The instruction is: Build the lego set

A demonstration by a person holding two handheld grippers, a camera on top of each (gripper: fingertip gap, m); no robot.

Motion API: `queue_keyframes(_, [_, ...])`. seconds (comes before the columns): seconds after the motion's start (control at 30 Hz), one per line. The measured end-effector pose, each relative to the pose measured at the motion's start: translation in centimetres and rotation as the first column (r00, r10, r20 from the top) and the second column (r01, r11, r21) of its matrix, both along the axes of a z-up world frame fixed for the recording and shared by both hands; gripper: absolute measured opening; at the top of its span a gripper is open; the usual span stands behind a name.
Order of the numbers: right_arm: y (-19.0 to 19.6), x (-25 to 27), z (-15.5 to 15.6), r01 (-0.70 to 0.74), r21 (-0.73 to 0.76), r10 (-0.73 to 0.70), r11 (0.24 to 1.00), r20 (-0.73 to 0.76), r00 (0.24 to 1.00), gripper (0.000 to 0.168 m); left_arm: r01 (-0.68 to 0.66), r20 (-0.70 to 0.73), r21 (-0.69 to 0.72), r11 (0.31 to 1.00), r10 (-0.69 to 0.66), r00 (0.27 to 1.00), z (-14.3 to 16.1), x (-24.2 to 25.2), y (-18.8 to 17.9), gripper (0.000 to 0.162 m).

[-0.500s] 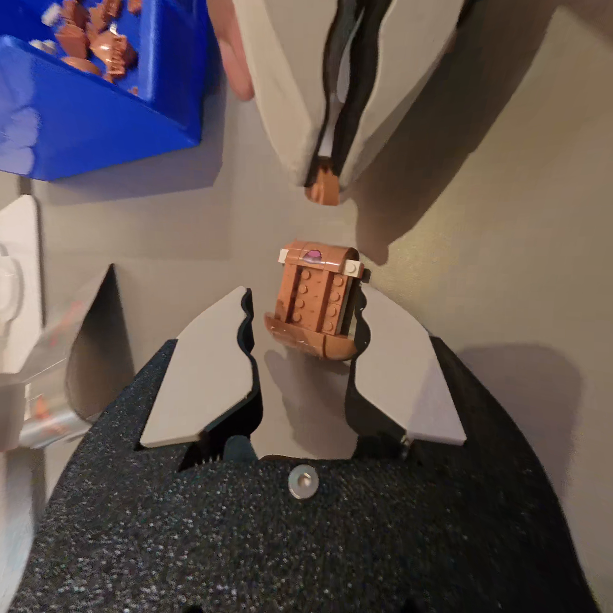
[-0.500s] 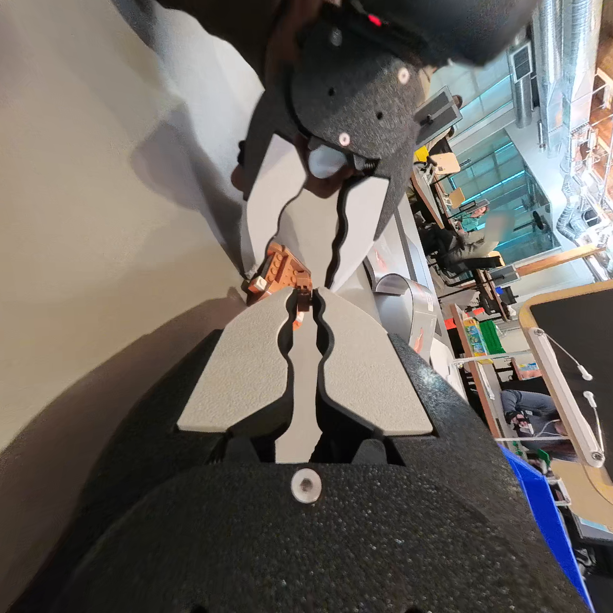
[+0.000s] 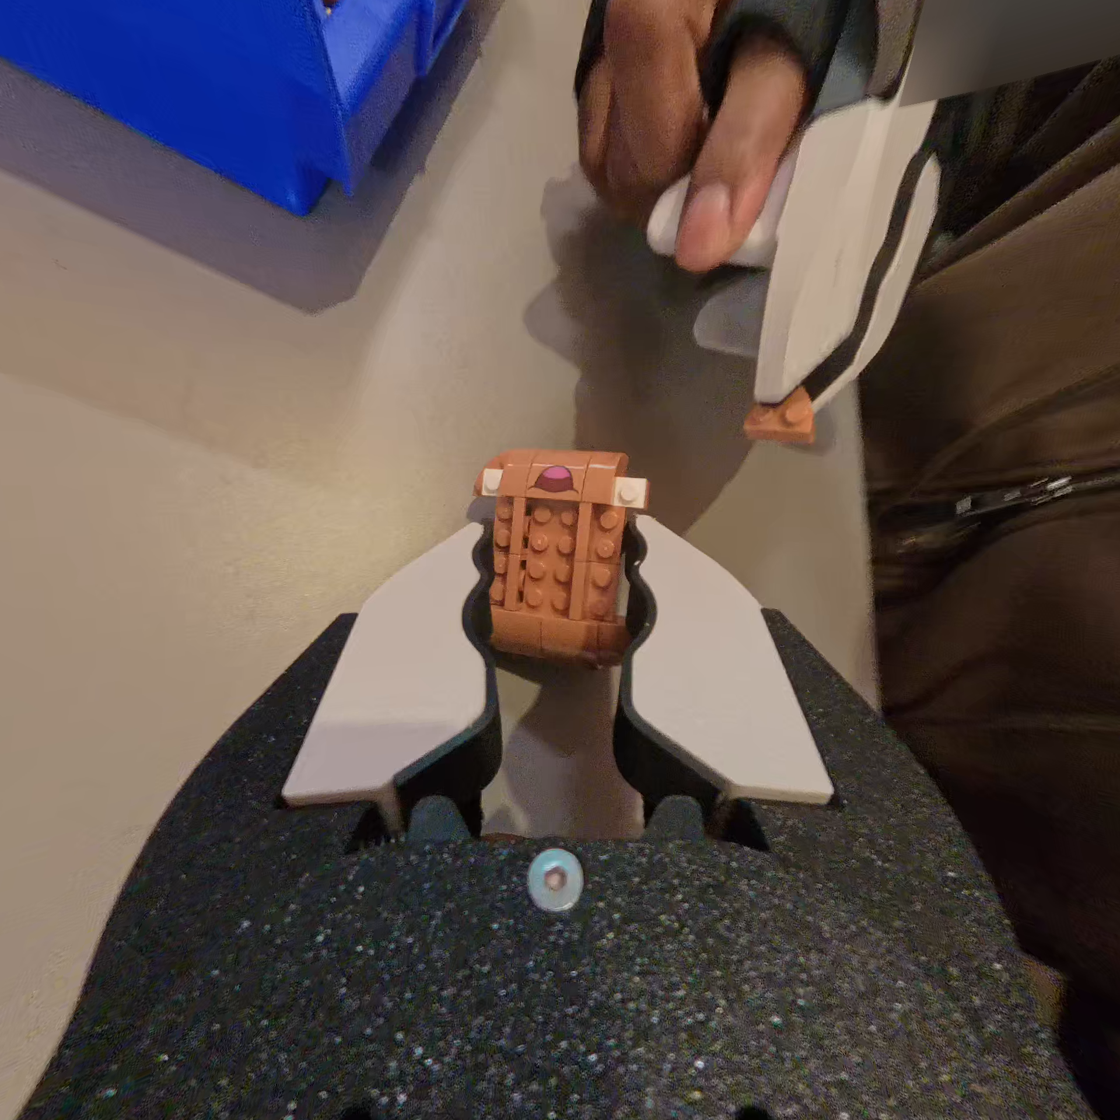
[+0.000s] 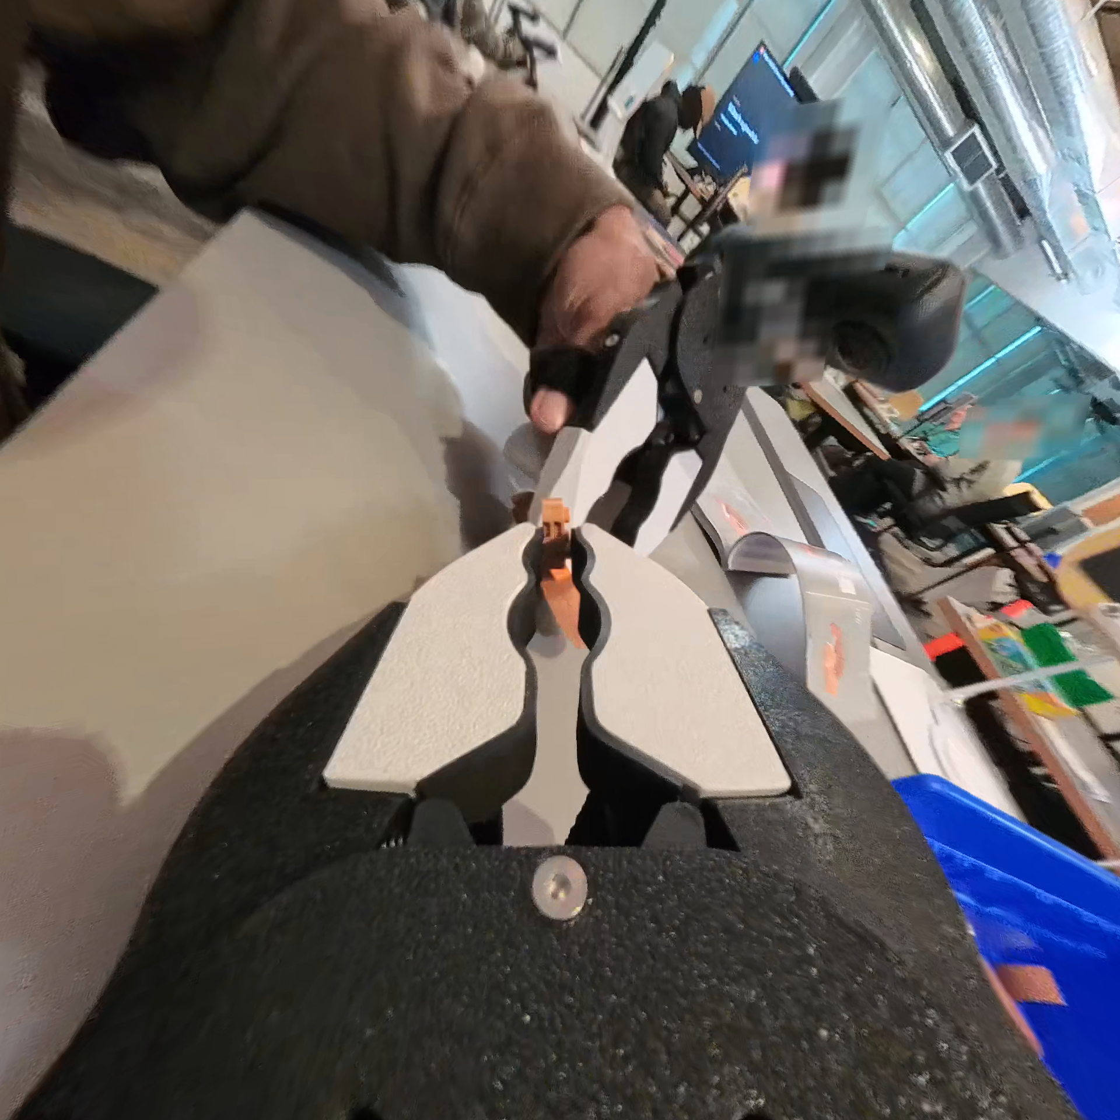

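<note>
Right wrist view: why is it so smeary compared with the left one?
Right wrist view: the sleeve and background are motion-blurred; only the right gripper and its small brown piece look crisp. Left wrist view: the brown build is sharp, the hand slightly blurred.

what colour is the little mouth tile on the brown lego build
Pink-magenta, on the studded brown lego build; the left wrist view shows it best.

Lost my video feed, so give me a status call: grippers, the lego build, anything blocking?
Left gripper shut on brown lego assembly. Right gripper shut on small brown piece, apart from the assembly. Nothing between them; blue bin off to the side.
</note>
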State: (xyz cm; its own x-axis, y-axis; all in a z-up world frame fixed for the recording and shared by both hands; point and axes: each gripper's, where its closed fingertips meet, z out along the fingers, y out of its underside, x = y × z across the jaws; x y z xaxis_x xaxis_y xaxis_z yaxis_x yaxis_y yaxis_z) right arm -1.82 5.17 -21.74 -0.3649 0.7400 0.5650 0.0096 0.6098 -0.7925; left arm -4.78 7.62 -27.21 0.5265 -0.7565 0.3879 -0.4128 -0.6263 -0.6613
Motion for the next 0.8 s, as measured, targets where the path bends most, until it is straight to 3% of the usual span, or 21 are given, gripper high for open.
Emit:
queue_keyframes(0.13, [0.1,0.1,0.8,-0.050,-0.173,0.057,0.984,0.031,0.998,0.008,0.007,0.233,-0.141,0.990,0.026,0.972,1.4,1.0,-0.3,0.041])
queue_keyframes(0.3, [0.7,-0.1,1.1,-0.077,-0.296,0.096,0.952,0.049,0.994,0.008,0.044,0.345,-0.224,0.974,0.037,0.938,1.7,1.6,-0.7,0.041])
queue_keyframes(0.8, [0.0,-0.4,-0.3,-0.133,-0.240,0.158,0.962,0.091,0.983,0.008,0.073,0.376,-0.267,0.961,0.034,0.926,1.8,2.3,-1.6,0.041])
